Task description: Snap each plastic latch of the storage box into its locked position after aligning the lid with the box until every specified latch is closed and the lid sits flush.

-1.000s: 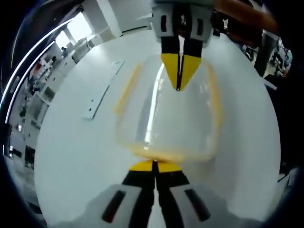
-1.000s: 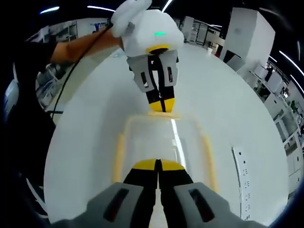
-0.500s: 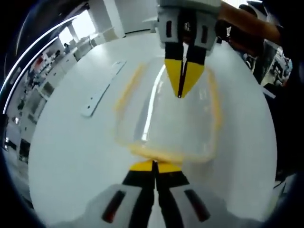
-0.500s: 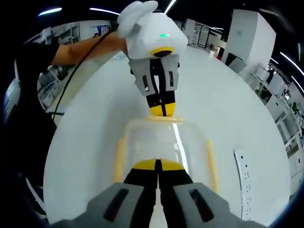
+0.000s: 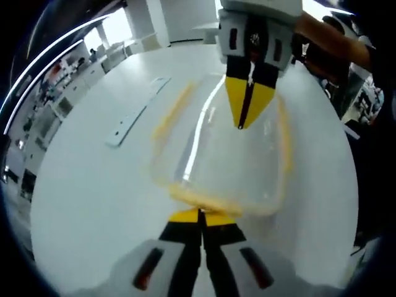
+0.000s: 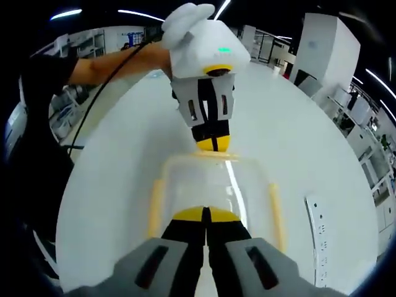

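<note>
Clear plastic with yellow edges: this is the storage box [image 5: 219, 158], and it stands on the white table [image 5: 93, 185] with its lid on. My left gripper [image 5: 199, 215] has its jaws pressed together, holding nothing, and the tips touch the yellow latch [image 5: 207, 201] at the near end of the box. My right gripper [image 6: 206, 215] is the same, jaws together and empty, at the opposite end latch (its yellow tips look to lie over the lid there). A white perforated strip [image 5: 137, 111] lies beside the box, well apart.

I judge both end latches are now being pressed. To do it well, I should push both ends evenly, so the box does not slide, and then check the long side latches [image 6: 155, 207].
</note>
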`<action>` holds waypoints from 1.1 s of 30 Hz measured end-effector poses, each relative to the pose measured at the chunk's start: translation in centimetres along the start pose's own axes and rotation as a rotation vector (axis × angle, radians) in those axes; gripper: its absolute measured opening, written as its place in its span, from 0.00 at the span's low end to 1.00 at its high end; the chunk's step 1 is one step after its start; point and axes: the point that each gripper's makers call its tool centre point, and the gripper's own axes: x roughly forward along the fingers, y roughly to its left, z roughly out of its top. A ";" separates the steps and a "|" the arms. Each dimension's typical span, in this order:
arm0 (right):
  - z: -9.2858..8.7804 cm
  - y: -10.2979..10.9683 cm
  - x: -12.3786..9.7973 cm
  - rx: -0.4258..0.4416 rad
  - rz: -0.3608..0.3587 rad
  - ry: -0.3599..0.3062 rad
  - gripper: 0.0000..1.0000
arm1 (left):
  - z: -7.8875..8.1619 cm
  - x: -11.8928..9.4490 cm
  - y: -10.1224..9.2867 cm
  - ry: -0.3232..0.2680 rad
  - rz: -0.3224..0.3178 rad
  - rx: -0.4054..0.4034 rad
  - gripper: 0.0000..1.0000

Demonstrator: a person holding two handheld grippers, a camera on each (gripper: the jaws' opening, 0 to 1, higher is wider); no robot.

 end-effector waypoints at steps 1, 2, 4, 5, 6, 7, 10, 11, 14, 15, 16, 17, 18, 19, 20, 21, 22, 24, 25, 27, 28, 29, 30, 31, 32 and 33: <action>0.0 0.0 0.0 0.002 0.000 -0.002 0.00 | 0.0 0.0 0.0 0.001 0.001 -0.003 0.00; 0.0 0.0 0.0 0.000 -0.001 -0.001 0.00 | 0.0 0.0 0.1 0.003 0.006 -0.004 0.00; 0.1 0.0 0.1 -0.008 -0.004 0.007 0.00 | 0.0 0.1 0.1 0.006 0.011 -0.004 0.00; 0.1 0.0 0.1 -0.010 -0.005 0.010 0.00 | 0.0 0.0 0.2 0.002 0.010 -0.014 0.00; 0.1 0.0 0.1 -0.011 -0.006 0.012 0.00 | -0.1 0.1 0.1 -0.003 0.012 -0.022 0.00; 0.1 0.0 0.1 -0.012 -0.006 0.012 0.00 | -0.1 0.0 0.0 -0.007 0.016 -0.021 0.00; 0.1 0.0 0.0 -0.005 -0.008 -0.002 0.00 | -0.1 0.0 0.1 0.003 0.047 0.027 0.00; 0.1 0.0 0.0 -0.002 -0.008 -0.008 0.00 | -0.1 0.0 0.1 0.006 0.060 0.047 0.00; 0.1 0.0 0.0 -0.002 -0.021 -0.030 0.00 | -0.1 -0.3 0.0 -0.026 0.051 0.046 0.00; 0.1 0.1 -0.1 -0.002 -0.027 -0.035 0.00 | 0.2 -0.4 0.4 -0.056 0.072 0.046 0.00; 0.2 0.1 -0.1 -0.005 -0.034 -0.039 0.00 | 0.4 -0.6 1.0 -0.082 0.094 0.069 0.00; 0.2 0.1 -0.1 -0.011 -0.041 -0.040 0.00 | 0.7 -1.0 1.5 -0.106 0.123 0.076 0.00; 0.2 0.2 -0.1 -0.016 -0.047 -0.039 0.00 | 0.7 -1.2 1.3 -0.104 0.119 0.069 0.00; 0.2 0.2 -0.1 -0.019 -0.052 -0.037 0.00 | 0.9 -1.3 1.2 -0.107 0.119 0.072 0.00; 0.2 0.2 -0.1 -0.031 -0.058 -0.033 0.00 | 1.0 -1.4 1.1 -0.103 0.118 0.076 0.00; 0.2 0.2 0.0 -0.035 -0.060 -0.030 0.00 | 1.0 -1.5 1.2 -0.104 0.121 0.082 0.00; 0.3 0.1 0.0 -0.037 -0.064 -0.028 0.00 | 1.2 -1.7 1.2 -0.110 0.129 0.089 0.00; 0.3 0.1 0.0 -0.041 -0.069 -0.020 0.00 | 1.5 -2.0 1.4 -0.130 0.135 0.096 0.00; 0.3 0.1 0.0 -0.051 -0.075 -0.018 0.00 | 1.8 -2.3 1.5 -0.147 0.146 0.101 0.00; 0.6 0.1 0.2 -0.060 -0.083 -0.025 0.00 | 2.2 -2.7 1.9 -0.162 0.166 0.102 0.00; 0.9 0.3 0.4 -0.037 -0.076 -0.046 0.00 | 2.2 -2.7 1.9 -0.162 0.167 0.103 0.00; 1.3 0.4 0.7 -0.026 -0.070 -0.063 0.00 | 2.2 -2.7 1.9 -0.159 0.167 0.106 0.00; 1.5 0.5 0.9 -0.021 -0.065 -0.070 0.00 | 2.1 -2.7 1.8 -0.161 0.164 0.104 0.00; 1.8 0.4 1.2 -0.023 -0.067 -0.074 0.00 | 2.0 -2.7 1.7 -0.162 0.159 0.099 0.00; 2.2 0.4 1.5 -0.026 -0.070 -0.077 0.00 | 1.9 -2.6 1.7 -0.163 0.155 0.096 0.00; 2.6 0.3 1.9 -0.031 -0.073 -0.078 0.00 | 1.7 -2.6 1.7 -0.166 0.152 0.090 0.00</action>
